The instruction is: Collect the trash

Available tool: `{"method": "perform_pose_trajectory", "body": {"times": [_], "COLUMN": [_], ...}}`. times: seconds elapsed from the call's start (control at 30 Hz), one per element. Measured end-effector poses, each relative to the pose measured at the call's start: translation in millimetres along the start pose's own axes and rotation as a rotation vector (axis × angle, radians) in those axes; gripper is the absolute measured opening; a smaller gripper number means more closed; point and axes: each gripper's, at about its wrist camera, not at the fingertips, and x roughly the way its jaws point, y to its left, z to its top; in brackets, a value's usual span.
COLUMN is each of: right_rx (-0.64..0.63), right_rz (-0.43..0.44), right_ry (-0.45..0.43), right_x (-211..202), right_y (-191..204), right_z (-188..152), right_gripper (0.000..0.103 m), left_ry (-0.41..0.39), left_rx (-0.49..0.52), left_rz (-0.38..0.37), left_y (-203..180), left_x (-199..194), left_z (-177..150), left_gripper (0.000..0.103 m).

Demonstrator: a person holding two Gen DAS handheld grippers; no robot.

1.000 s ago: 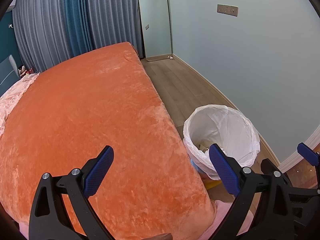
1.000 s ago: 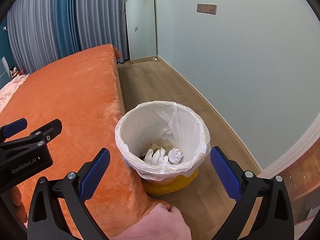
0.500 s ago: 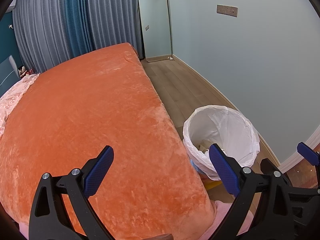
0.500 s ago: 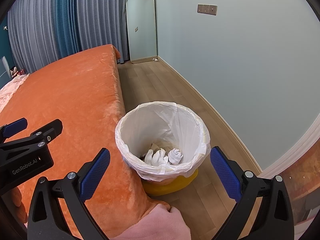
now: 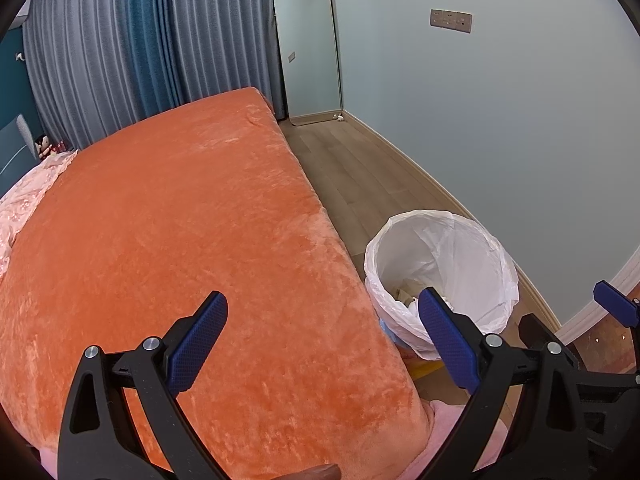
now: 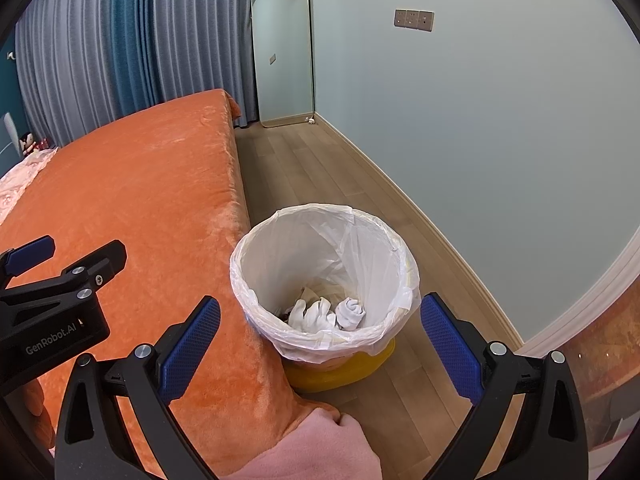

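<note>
Right wrist view: bin [image 6: 324, 280] beside the bed [image 6: 140, 200], crumpled white trash [image 6: 326, 314] inside.
Both grippers, right [image 6: 320, 350] and left [image 5: 324, 340], are spread wide and empty; the white bag [image 6: 280, 248] lines the bin.

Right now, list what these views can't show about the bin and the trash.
- Bin floor: in the right view, white wads cover it.
- Bin contents: in the left view, a left gripper finger and the liner rim hide most.
- Bed near corner: cut off by both frames.
</note>
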Motion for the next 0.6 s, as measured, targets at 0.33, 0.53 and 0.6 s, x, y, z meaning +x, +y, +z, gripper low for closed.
{"method": "perform_pose_trajectory", "body": {"times": [0.33,0.53,0.6], "right_rx": [-0.005,-0.003,-0.001], "right_rz": [-0.005,-0.005,-0.006], "right_ry": [-0.003,-0.003,-0.002], "right_x": [-0.4,-0.3,0.0], "right_y": [0.4,0.6,-0.5], "right_z": [0.8,0.7,1.8], "right_gripper": [0.096,0.096,0.096], "left_ry": [-0.016,-0.010,-0.008], "left_rx": [0.011,0.014,0.015], "left_rz": [0.019,0.031,0.032], "left_y": [-3.5,-5.1,-5.3], "left_x": [-0.8,1.1,2.0], "left_z": [0.5,1.8,1.8], "left_gripper": [0.091,0.091,0.091]}}
